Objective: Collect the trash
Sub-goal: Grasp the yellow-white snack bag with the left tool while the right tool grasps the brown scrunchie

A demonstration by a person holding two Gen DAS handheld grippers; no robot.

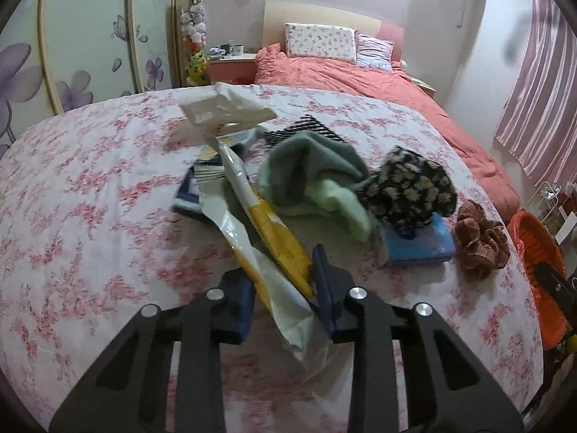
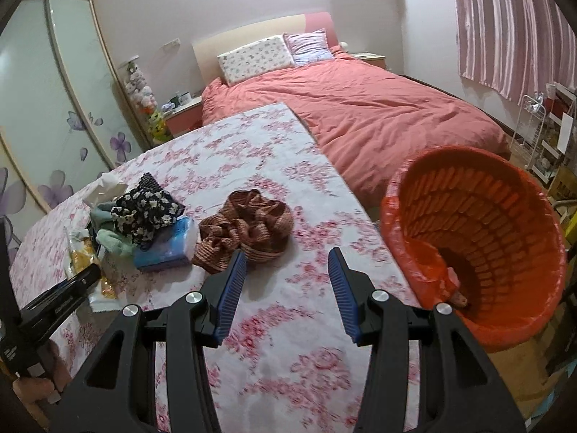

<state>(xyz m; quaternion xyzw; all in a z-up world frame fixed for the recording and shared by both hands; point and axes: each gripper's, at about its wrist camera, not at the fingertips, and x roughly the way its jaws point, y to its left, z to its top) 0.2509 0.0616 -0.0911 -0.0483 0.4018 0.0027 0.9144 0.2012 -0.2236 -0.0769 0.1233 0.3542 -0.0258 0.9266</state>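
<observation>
A long white and yellow plastic wrapper lies on the flowered tablecloth, running from a pile of things toward me. My left gripper is shut on the wrapper's near end, with both blue pads against it. The right wrist view shows the same wrapper at far left, under the left gripper's black finger. My right gripper hangs open over bare tablecloth with nothing between its fingers. An orange lined trash basket stands tilted just off the table's right edge, beside the right gripper.
On the table lie a brown scrunched cloth, a blue tissue pack, a black floral cloth, a green cloth, a black comb and a white tissue box. A pink bed stands behind.
</observation>
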